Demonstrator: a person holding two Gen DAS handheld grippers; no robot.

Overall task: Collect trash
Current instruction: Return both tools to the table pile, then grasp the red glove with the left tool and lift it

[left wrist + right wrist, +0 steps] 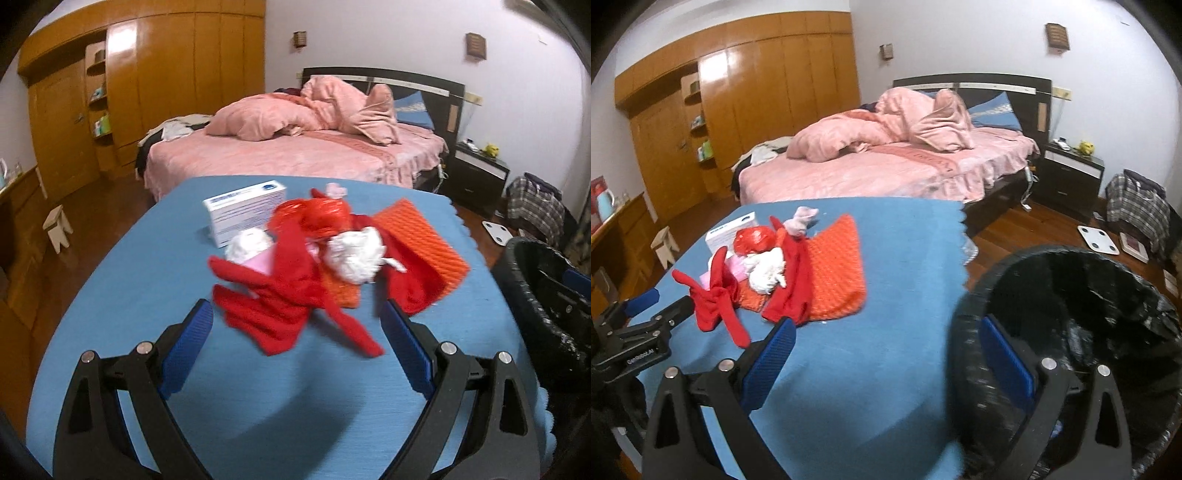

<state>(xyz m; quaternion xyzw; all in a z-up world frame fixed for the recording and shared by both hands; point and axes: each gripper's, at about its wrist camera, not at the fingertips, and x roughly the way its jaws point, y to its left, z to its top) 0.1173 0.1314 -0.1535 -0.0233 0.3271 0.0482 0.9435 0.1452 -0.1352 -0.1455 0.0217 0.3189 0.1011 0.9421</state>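
the left gripper (297,326) gapes before the red cloth (273,314) mid-frame, ready to grab, while the right gripper (886,339) hangs released by the bin (1071,314).

Both claws (297,314) (886,330): black frames, blue ribbed pads, silver screws.

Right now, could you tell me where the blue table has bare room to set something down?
Bare blue table lies between the pile and the near edge, and right of the orange mat toward the bin. It is crowded around the red cloth, white box and tissue wads.
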